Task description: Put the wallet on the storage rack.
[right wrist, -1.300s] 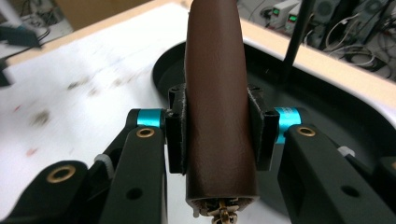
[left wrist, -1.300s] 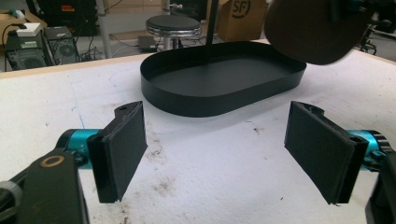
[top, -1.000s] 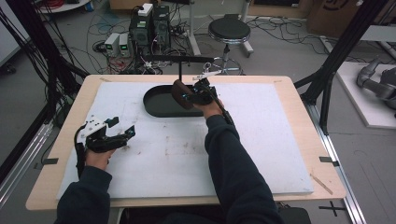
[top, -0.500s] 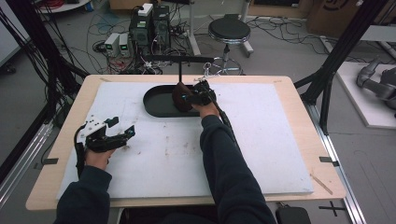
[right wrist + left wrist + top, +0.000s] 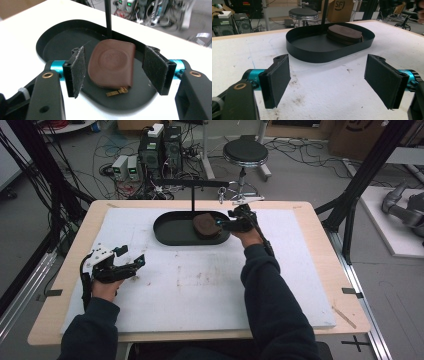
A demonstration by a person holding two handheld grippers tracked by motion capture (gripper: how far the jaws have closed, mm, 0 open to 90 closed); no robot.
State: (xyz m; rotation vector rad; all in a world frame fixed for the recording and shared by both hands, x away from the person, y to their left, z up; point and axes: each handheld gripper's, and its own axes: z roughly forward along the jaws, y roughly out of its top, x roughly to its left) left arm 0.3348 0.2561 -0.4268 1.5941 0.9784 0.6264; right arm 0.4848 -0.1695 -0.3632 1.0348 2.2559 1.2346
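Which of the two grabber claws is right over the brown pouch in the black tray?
The right gripper: its open jaws flank the brown pouch in the black tray. The left gripper is far off, over the bare white mat.

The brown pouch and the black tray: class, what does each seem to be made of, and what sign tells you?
Brown pouch: probably leather or imitation leather, matte, with an embossed round stamp and stitched edge. Black tray: likely thin painted sheet metal, though possibly plastic; smooth satin finish and a thin upright wall.
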